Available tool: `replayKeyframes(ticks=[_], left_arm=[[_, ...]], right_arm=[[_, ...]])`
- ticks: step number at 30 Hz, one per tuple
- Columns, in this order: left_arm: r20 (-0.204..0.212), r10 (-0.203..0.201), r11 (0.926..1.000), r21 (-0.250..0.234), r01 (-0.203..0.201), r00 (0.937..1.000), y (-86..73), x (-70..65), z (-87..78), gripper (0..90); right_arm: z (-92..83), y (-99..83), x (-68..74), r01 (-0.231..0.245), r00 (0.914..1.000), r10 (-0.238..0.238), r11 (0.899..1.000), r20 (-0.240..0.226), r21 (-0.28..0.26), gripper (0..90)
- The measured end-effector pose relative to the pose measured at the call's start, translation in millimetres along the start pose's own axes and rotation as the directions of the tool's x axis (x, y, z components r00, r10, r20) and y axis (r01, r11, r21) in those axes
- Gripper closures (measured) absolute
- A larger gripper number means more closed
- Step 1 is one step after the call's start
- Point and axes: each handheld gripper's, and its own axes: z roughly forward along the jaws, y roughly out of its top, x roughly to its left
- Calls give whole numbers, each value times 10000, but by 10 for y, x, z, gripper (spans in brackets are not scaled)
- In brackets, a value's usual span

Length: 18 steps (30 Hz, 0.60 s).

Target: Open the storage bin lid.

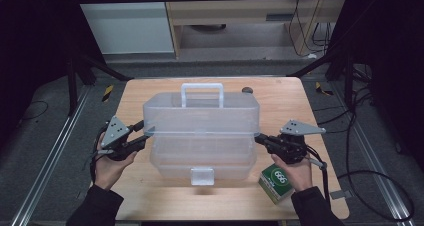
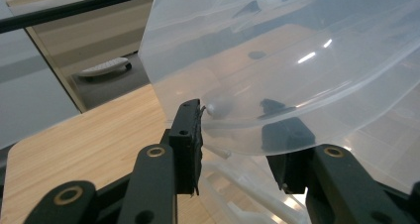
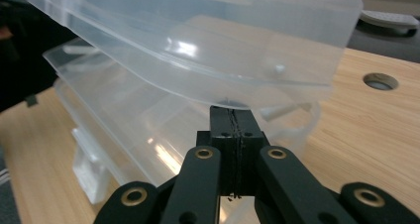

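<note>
A clear plastic storage box (image 1: 200, 158) stands mid-table, and its lid (image 1: 200, 116) with a white handle (image 1: 202, 88) is raised above the base. My left gripper (image 1: 145, 133) is at the lid's left end. Its jaws stand apart around the lid's rounded corner (image 2: 277, 85); one fingertip (image 2: 190, 130) sits just outside the rim, the other shows through the plastic. My right gripper (image 1: 260, 138) is at the lid's right end. In its own view the right gripper (image 3: 233, 117) is shut, with its tips right under the lid's rim (image 3: 237, 97) and nothing seen between them.
A green and white carton (image 1: 276, 182) lies by the right hand near the table's front edge. The box's front latch (image 1: 202, 176) faces the person. A round cable hole (image 1: 247, 90) is at the table's back. Dark frame bars and cables surround the wooden table (image 1: 135, 196).
</note>
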Motion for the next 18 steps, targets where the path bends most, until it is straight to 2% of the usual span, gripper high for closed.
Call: replayKeyframes(ticks=[10,13,18], left_arm=[[-1,-42,10000,39,42,10000,4,3,0,599],[7,-48,10000,43,48,10000,4,6,0,598],[39,-94,9999,74,93,9999,6,8,1,596]], right_arm=[[72,-167,-76,-252,9953,138,9927,958,1180,779],[120,-207,-80,-329,9943,171,9883,1055,1492,749],[201,-274,-83,-457,9954,282,9796,916,1959,724]])
